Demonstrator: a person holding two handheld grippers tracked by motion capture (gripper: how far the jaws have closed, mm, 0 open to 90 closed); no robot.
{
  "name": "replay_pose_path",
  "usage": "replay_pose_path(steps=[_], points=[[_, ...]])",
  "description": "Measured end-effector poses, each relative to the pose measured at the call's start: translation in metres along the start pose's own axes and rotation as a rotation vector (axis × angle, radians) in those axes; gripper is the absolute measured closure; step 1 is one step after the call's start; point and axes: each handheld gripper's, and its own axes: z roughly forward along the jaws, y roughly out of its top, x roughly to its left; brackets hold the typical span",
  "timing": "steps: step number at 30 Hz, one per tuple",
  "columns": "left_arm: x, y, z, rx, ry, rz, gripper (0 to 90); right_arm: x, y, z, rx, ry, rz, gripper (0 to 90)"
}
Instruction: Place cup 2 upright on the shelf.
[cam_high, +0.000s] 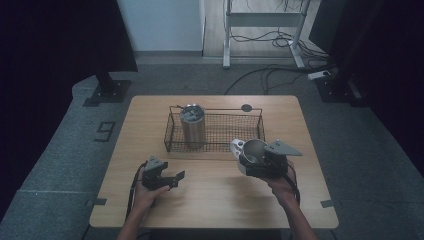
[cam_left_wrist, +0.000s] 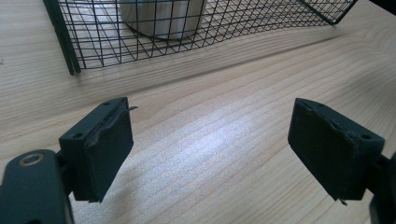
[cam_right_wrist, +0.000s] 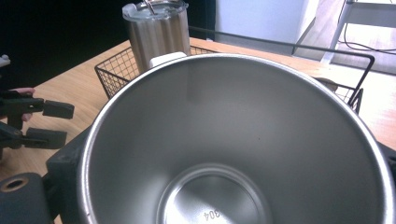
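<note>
A steel cup (cam_high: 253, 150) with a white handle is held off the table at the right, with my right gripper (cam_high: 256, 164) shut on it. In the right gripper view I look into the cup's (cam_right_wrist: 224, 140) bare inside, and its wall sits between the jaws. A lidded steel tumbler (cam_high: 192, 125) stands upright in the left end of a black wire basket (cam_high: 235, 131). My left gripper (cam_high: 176, 179) rests low over the table at the front left, open, with only bare wood between its pads (cam_left_wrist: 107, 149). The basket's near wall (cam_left_wrist: 196, 32) lies just ahead of it.
The wooden table (cam_high: 215, 200) has bare room along its front edge. A small dark round disc (cam_high: 246, 107) sits at the table's back edge behind the basket. Desk legs and cables (cam_high: 270, 45) lie on the floor beyond.
</note>
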Motion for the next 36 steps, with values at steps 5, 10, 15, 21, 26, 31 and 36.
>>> replay_pose_path(steps=[5, 10, 15, 21, 26, 31, 36], points=[[0.001, -0.001, 0.001, 0.004, 0.001, -0.006, 14.4, 0.002, 0.007, 0.002, 0.003, 0.005, -0.014, 6.2], [0.000, 0.000, 0.001, 0.002, -0.011, -0.012, 14.4, 0.003, 0.013, 0.002, 0.001, 0.009, -0.020, 6.2], [0.000, -0.001, 0.001, 0.003, -0.011, -0.016, 14.4, 0.004, 0.020, 0.001, -0.010, 0.009, -0.027, 6.2], [0.000, -0.001, 0.002, 0.006, -0.013, -0.014, 14.4, 0.006, 0.026, 0.001, -0.013, 0.017, -0.039, 6.2], [-0.001, -0.001, 0.002, 0.005, -0.014, -0.014, 14.5, 0.007, 0.031, 0.002, -0.017, 0.018, -0.044, 6.2], [-0.001, -0.001, 0.002, 0.008, -0.013, -0.010, 14.5, 0.007, 0.039, 0.002, -0.021, 0.019, -0.049, 6.2], [-0.001, -0.001, 0.002, 0.010, -0.012, -0.007, 14.5, 0.008, 0.046, 0.002, -0.027, 0.021, -0.060, 6.2]])
